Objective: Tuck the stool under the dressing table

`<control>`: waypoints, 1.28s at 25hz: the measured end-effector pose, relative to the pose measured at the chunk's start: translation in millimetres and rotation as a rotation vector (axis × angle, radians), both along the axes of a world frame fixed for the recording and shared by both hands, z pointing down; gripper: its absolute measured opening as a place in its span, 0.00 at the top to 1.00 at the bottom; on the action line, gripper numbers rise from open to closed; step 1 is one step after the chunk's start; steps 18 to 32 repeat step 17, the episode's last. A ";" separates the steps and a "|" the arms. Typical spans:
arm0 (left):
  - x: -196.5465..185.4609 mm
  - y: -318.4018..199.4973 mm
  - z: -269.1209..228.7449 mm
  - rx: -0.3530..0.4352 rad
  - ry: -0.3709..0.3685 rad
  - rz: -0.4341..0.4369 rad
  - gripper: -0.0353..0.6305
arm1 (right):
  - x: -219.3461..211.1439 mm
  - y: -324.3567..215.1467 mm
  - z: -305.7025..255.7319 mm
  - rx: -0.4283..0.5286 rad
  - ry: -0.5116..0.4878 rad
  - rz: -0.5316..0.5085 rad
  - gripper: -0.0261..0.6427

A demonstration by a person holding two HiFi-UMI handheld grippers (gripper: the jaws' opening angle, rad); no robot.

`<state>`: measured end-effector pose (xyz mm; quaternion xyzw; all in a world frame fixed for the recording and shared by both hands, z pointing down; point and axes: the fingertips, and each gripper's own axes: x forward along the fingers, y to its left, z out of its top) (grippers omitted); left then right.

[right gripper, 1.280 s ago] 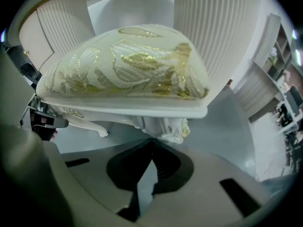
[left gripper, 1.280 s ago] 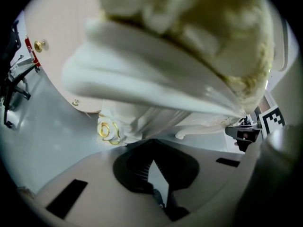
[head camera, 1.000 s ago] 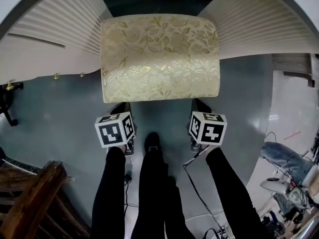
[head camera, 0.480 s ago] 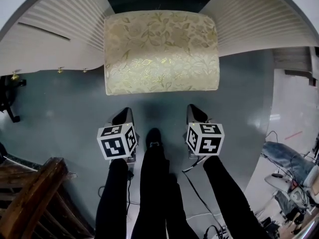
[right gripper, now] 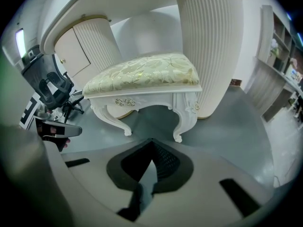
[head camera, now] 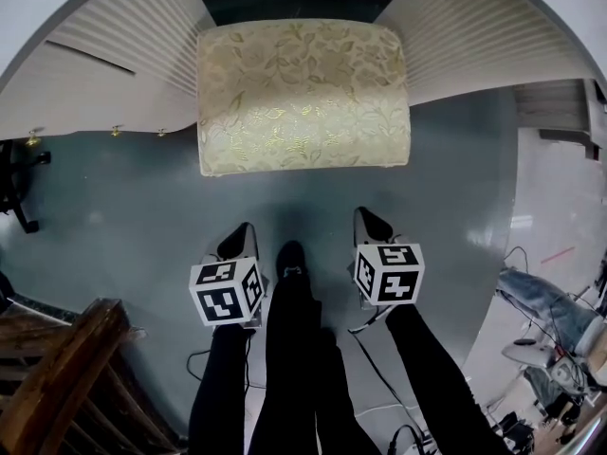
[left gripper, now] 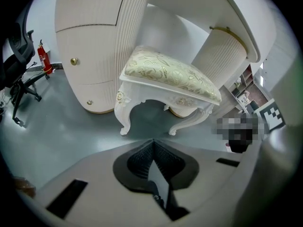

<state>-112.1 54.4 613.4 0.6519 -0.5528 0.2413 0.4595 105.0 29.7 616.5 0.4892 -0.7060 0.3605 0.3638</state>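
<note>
The stool [head camera: 303, 98], white carved legs under a gold floral cushion, stands between the two ribbed pedestals of the white dressing table [head camera: 114, 74], its back part under the tabletop. Both grippers hang over the grey floor in front of the stool, apart from it. My left gripper [head camera: 242, 233] and right gripper [head camera: 366, 216] are shut with nothing in them. In the left gripper view the stool [left gripper: 170, 74] stands ahead of the closed left gripper [left gripper: 152, 142]. The right gripper view shows the stool [right gripper: 147, 72] beyond the closed right gripper [right gripper: 152, 141], beside a pedestal [right gripper: 208, 41].
The person's dark legs [head camera: 294, 349] stand between the grippers. A wooden chair [head camera: 57, 387] sits at the lower left, a black office chair base [head camera: 14, 197] at the left. Cables [head camera: 379, 377] trail on the floor, and clutter [head camera: 550, 330] lies at the lower right.
The stool has slid a little further in between the pedestals. Both grippers have left its front edge and drawn back toward the person.
</note>
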 end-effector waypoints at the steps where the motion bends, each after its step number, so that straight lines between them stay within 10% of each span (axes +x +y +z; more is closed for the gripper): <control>1: 0.2 4.0 -0.6 -0.004 0.002 0.000 0.94 | 0.6 1.9 -0.7 -0.002 0.003 -0.001 0.95; 32: -7.0 31.5 -15.8 -0.021 0.009 -0.017 0.94 | 0.1 37.0 -22.3 -0.014 0.006 -0.010 0.95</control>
